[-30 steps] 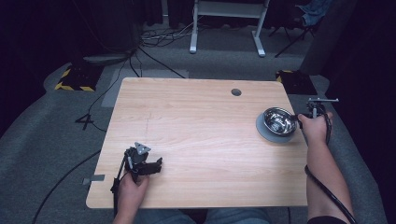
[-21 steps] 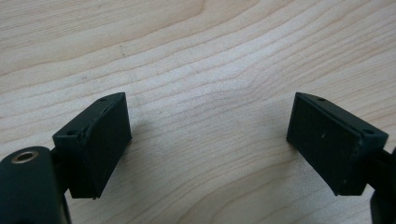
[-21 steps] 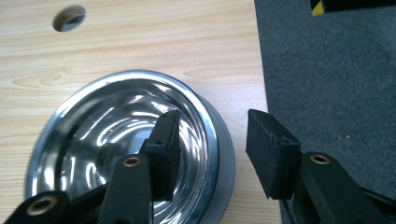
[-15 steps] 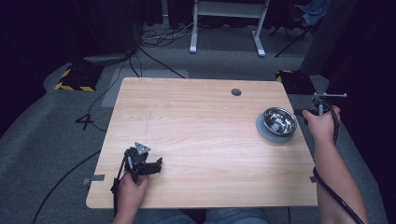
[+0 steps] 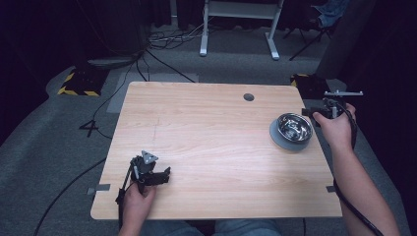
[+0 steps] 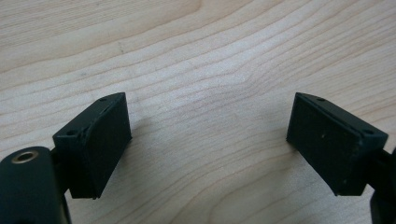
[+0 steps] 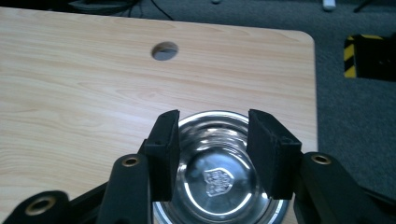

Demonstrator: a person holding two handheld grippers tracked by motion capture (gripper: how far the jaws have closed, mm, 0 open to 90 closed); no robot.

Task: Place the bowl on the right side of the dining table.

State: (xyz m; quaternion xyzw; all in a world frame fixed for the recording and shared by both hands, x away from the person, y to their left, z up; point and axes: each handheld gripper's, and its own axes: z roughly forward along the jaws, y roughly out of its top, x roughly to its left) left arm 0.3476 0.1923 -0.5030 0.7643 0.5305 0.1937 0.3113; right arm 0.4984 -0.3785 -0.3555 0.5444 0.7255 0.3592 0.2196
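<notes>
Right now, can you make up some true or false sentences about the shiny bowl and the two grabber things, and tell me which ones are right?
1. The metal bowl sits near the table's right edge. True.
2. The bowl is full of fruit. False: it looks empty, with just a small emblem on its bottom.
3. The left gripper is squeezing a block. False: its jaws stand wide apart over bare table.
4. The right gripper is over the bowl with its jaws apart. True.
5. The table has a round hole near its far edge. True.

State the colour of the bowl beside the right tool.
Shiny silver metal bowl, with an embossed crest inside; clearest in the right gripper view.
</notes>
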